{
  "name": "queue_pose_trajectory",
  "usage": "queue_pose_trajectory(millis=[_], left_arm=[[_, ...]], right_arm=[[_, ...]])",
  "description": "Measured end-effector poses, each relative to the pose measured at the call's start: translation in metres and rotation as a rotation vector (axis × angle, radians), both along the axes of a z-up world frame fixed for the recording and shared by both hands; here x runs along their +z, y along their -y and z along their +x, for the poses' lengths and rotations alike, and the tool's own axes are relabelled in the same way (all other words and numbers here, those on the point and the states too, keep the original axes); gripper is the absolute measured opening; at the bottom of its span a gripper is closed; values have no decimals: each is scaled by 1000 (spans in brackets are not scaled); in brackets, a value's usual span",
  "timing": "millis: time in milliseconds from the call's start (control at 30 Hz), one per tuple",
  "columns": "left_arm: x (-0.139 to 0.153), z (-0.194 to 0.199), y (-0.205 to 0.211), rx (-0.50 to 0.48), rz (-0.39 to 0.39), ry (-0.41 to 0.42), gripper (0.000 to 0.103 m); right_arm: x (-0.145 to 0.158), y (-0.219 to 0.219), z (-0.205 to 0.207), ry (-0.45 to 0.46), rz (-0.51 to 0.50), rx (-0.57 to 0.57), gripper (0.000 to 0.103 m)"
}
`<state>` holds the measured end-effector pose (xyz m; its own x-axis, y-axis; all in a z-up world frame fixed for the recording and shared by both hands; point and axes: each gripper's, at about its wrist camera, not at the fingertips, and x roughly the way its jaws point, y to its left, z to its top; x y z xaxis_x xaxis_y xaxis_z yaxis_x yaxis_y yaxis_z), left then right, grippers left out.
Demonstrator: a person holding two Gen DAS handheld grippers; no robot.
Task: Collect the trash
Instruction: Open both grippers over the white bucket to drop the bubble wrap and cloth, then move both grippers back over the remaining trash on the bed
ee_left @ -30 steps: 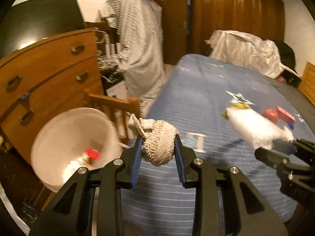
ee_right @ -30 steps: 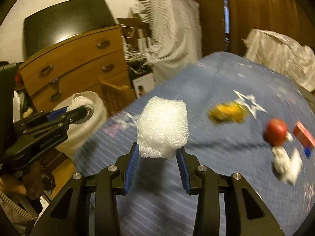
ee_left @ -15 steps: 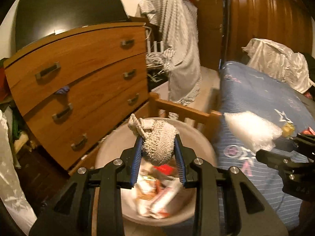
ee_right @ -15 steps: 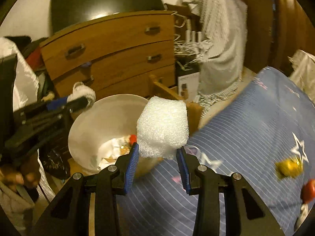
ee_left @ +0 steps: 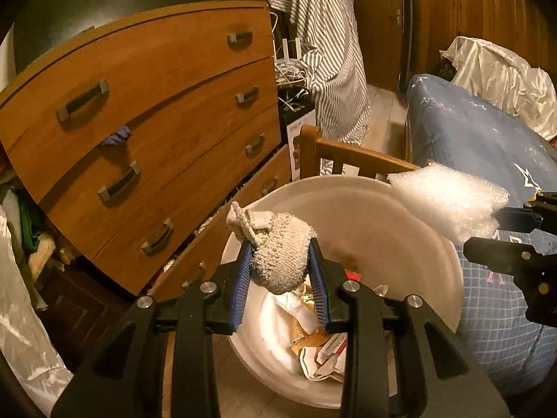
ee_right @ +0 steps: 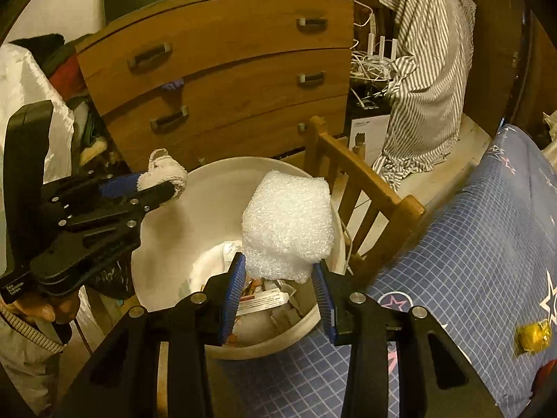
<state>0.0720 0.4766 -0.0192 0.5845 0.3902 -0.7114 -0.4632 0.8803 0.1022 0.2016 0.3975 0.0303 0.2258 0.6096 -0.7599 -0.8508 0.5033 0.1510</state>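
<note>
My left gripper (ee_left: 280, 264) is shut on a balled beige knitted cloth (ee_left: 278, 247) and holds it over the near rim of a white bin (ee_left: 400, 216). It also shows in the right wrist view (ee_right: 156, 188) with the cloth (ee_right: 163, 172). My right gripper (ee_right: 278, 278) is shut on a wad of white bubble wrap (ee_right: 289, 223) above the bin (ee_right: 181, 216), which holds paper and wrappers (ee_right: 264, 299). The bubble wrap also shows in the left wrist view (ee_left: 449, 205).
A wooden chest of drawers (ee_left: 156, 122) stands behind the bin. A wooden chair back (ee_right: 362, 188) is beside it. A bed with a blue checked cover (ee_right: 470, 261) lies to the right, with a yellow wrapper (ee_right: 532, 336) on it. Striped cloth (ee_right: 424, 69) hangs behind.
Both grippers have swung from the bed to the bin, still holding their items. The bin now sits right under them, closer than before.
</note>
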Motion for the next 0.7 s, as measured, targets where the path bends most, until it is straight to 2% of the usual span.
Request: queue_pose_trajectory(millis=[233, 300, 333, 700], left_arm=[[-4, 6, -12, -19, -33, 2, 34], [-8, 9, -16, -18, -47, -10, 60], [-9, 9, -17, -15, -49, -10, 64], [-13, 11, -10, -26, -34, -25, 65]], right_arm=[[-5, -10, -2, 4, -11, 15, 42], [-8, -11, 0, -7, -11, 21, 59], [-9, -11, 1, -4, -12, 17, 60], [-14, 3, 10, -20, 4, 1, 60]])
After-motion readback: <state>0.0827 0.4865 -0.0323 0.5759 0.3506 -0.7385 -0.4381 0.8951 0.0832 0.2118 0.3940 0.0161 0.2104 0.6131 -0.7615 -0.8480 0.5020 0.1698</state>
